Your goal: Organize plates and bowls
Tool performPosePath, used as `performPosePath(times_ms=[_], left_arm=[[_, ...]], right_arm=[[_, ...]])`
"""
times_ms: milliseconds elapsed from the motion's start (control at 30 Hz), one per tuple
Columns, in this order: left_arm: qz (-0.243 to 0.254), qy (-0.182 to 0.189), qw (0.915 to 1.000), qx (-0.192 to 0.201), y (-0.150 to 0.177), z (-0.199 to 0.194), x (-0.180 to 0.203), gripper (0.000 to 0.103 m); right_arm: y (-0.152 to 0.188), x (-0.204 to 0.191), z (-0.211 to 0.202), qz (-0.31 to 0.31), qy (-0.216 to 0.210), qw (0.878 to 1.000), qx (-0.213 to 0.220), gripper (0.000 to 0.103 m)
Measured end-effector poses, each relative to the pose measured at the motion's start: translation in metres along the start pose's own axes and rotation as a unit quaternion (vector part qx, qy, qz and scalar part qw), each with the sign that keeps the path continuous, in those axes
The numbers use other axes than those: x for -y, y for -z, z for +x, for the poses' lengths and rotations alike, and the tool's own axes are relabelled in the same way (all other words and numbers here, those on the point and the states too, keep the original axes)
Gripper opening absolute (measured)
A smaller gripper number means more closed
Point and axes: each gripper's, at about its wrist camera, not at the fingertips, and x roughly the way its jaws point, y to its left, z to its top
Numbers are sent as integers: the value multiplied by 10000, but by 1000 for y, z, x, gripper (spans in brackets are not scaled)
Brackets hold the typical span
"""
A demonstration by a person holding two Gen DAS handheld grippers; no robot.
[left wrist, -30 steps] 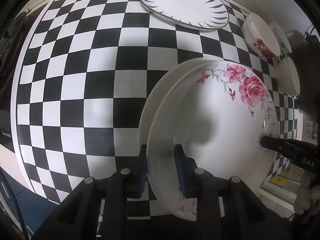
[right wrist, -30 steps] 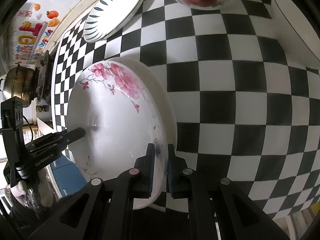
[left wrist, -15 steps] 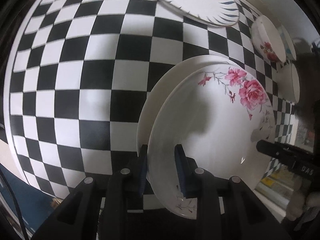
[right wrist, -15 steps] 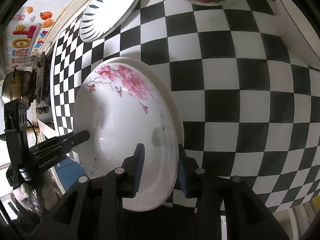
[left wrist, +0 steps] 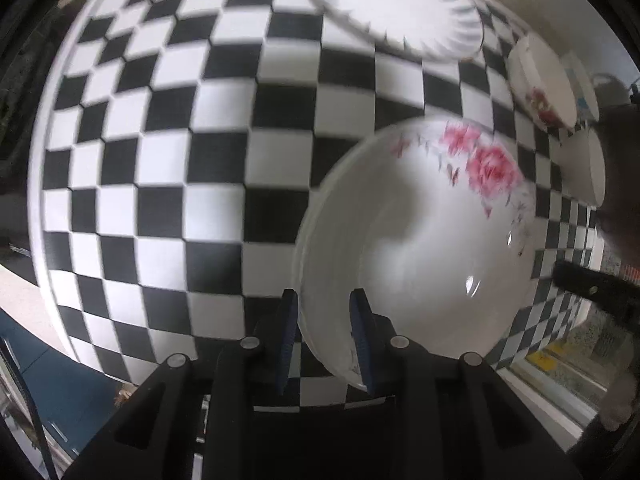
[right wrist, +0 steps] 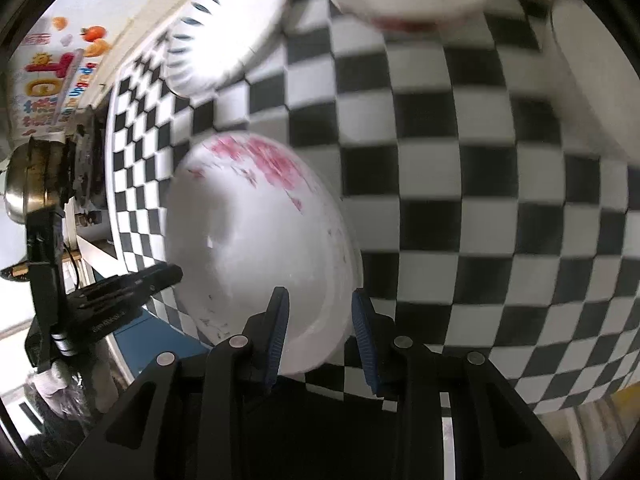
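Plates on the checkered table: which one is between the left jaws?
The pink rose plate, its near rim in the left gripper. The leaf-rimmed plate lies apart at the table's far edge, with no gripper near it.

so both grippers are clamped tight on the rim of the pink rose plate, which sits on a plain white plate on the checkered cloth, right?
Not both. The right wrist view shows the right gripper open, its jaws just spread and clear of the rose plate rim. Only the left gripper is shut on the rim. The rest holds.

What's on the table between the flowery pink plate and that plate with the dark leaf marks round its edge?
Nothing: only bare checkered cloth lies between the rose plate and the leaf-rimmed plate, clearest in the left wrist view.
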Motion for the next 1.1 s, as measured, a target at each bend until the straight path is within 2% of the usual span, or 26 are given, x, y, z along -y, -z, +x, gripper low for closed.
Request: performPosePath(times_ms=[100,267,400,467,533,667,800,833,1000,1100], left_arm=[[-130,1,9985,541,-18,-28,4,25],[-376,257,9935,1047,-72,-54,1,25],[-587,500,9909,1105,-126,-52,-17,25],[-669,540,9912,1008,-156,-41,-21,25],[-673,581,9919,908,-173,-29,-22,25],[-589,438,9954,622,-202,0,-24,25],[-545,529,9960,477,-218,20,-26,25],[-548,631,9952,504,-219,21,-27,25],[-316,570,9956,669,-223,18,-19,22],[-324,523,9955,725,-224,17,-15,22]], right_arm=[[-16,-17,-29,-255,167,9988,387,37],[-69,-42,-64,-477,233,9947,881,38],[-130,-55,-66,-421,223,9938,1009,38],[-162,-57,-56,-258,213,9949,951,38],[-192,-55,-43,-130,99,9961,869,38],[-234,-46,-13,102,161,9974,701,38],[-257,-42,2,109,300,9977,597,37],[-261,-39,6,123,283,9982,508,36],[-267,-39,17,-103,585,9977,336,29],[-265,-43,22,-272,816,9960,245,16]])
